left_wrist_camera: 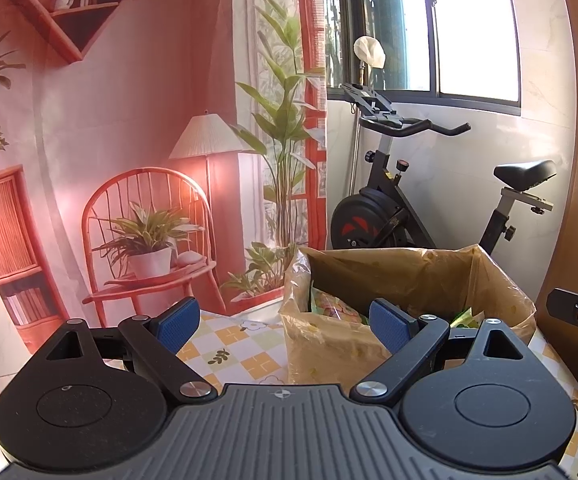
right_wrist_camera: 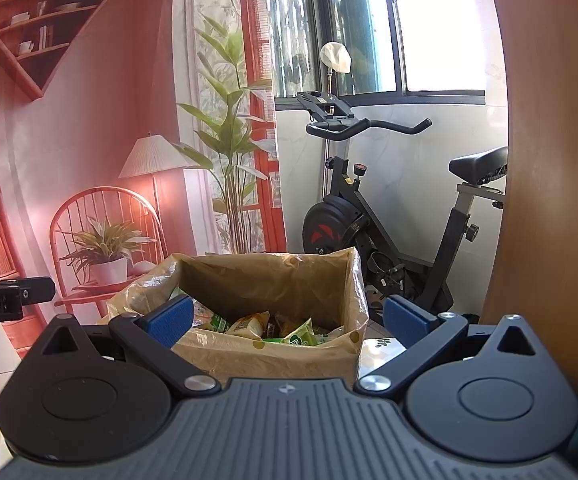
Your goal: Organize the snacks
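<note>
On the checked yellow-and-white cloth-covered surface, nearest me, the left hand-held gripper and the right hand-held gripper both hang with blue pads spread wide, nothing between them. Just beyond stands the brown cardboard box lined with a crinkled tan plastic bag, green and yellow snack packets already heaped inside. No loose packets show outside it, so the sorting looks largely done. Behind stands a black exercise bike.
</note>
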A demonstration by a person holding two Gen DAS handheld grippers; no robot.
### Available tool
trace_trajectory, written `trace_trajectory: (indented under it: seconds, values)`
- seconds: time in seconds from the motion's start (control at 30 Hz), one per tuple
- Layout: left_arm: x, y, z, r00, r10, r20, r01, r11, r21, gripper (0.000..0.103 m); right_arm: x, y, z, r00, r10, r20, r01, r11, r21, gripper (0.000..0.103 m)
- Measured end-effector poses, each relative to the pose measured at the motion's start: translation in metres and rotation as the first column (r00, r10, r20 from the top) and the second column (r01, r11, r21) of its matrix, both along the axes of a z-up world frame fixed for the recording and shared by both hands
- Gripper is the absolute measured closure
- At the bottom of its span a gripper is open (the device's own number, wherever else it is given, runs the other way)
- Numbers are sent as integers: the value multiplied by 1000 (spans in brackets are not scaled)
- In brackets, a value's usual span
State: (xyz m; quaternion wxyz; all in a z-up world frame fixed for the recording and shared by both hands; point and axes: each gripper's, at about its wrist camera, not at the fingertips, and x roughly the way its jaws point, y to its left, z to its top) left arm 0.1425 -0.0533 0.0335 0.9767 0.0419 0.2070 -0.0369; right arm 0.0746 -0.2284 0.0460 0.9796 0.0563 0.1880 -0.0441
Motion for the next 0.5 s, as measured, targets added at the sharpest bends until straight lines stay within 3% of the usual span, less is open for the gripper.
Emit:
trace_trajectory:
  seconds: [0.5]
  values:
    - [1, 0, -1, 1000, 1, -7, -2, 1000, -10, 10, 0, 0, 0, 1000, -1, 0, 1, 1000, 0, 0]
